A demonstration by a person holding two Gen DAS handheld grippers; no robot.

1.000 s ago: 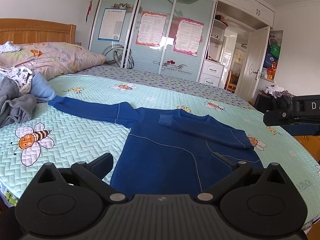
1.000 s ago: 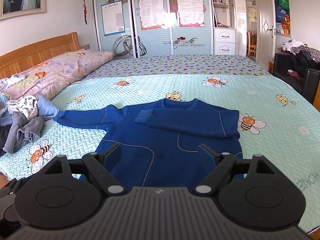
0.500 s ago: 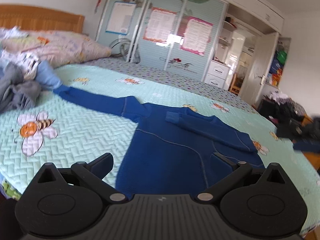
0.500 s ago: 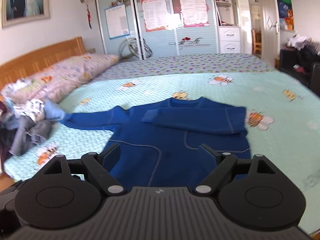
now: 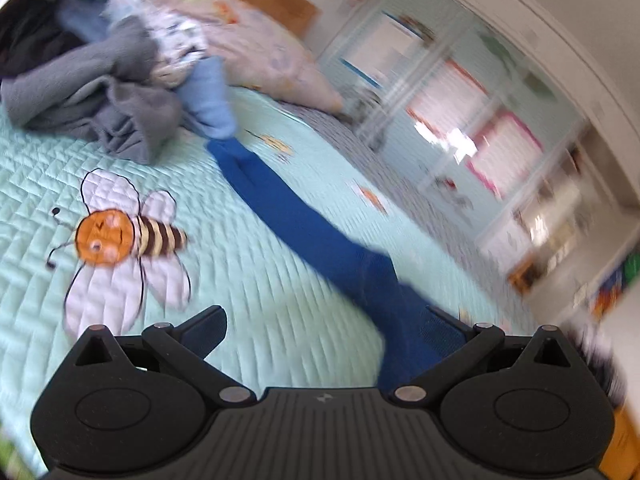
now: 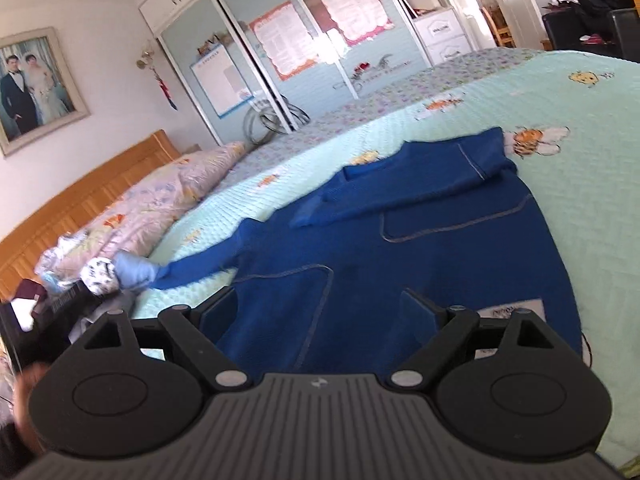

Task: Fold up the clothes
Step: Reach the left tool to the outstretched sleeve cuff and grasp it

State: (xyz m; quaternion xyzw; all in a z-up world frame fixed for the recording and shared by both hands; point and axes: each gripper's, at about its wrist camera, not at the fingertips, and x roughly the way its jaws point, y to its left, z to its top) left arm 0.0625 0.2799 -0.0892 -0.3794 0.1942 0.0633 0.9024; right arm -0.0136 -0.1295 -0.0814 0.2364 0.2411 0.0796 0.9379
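The blue sweater (image 6: 420, 240) is spread flat on the bed (image 5: 248, 280) — one sleeve folded across the chest, the other stretched toward the clothes pile (image 5: 100, 92). Both the left gripper (image 5: 324, 332) and right gripper (image 6: 320, 312) are held wide apart, empty. Soft, limp knit is judged — best pinched at the outstretched cuff.

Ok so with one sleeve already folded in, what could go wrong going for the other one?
The outstretched sleeve ends right against the light blue garment in the clothes pile, so the open left tongs might pinch both. Dragging the sleeve across the blue sweater may also disturb the folded sleeve. The left view is blurred, so aim may suffer.
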